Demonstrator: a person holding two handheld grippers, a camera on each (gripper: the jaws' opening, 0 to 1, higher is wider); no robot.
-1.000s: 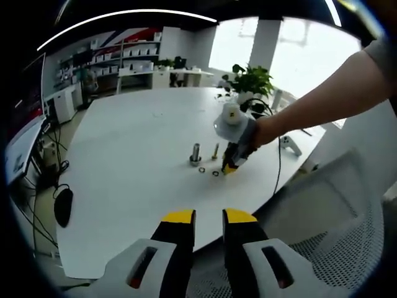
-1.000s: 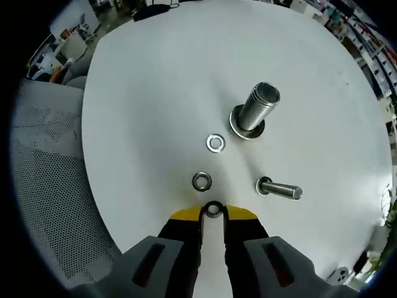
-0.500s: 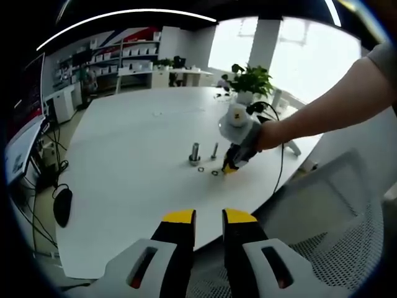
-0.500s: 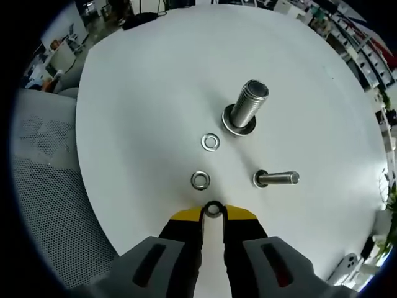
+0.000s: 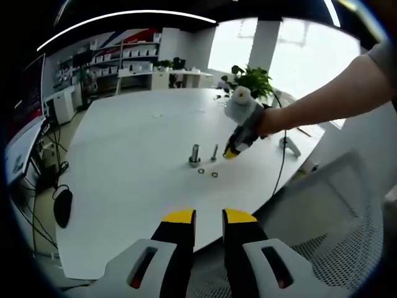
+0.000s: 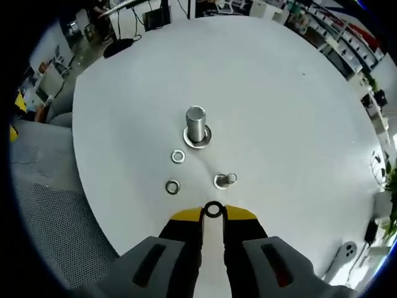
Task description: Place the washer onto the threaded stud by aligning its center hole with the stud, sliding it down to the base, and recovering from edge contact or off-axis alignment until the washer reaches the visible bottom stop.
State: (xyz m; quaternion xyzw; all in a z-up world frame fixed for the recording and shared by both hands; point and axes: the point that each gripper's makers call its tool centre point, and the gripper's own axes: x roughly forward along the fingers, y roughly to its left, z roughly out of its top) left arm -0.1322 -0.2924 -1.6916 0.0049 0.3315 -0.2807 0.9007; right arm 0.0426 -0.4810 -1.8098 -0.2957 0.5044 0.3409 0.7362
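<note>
Since a second ago the right gripper has lifted well clear of the table: in the right gripper view the studs and loose washers have shrunk and slid toward the middle, and in the left gripper view the right gripper now hangs above the hardware instead of down beside it.

The right gripper's jaws are clamped on a washer, held on edge between the yellow tips with its hole showing. So the pick-up is done; the placing is not.

Below it, the large threaded stud stands upright on its wide base, farther off. A small threaded stud stands nearer and to the right, seen almost end-on. Two loose washers lie flat on the table left of the small stud: the near washer and the far washer, the latter just beside the large stud's base. Neither stud appears to carry a washer partway down its thread.

What is left, as I judge it: bring the held washer over a stud, line the hole up, and slide it down to the base.

The left gripper waits near the table's near edge, empty, jaws slightly parted.
</note>
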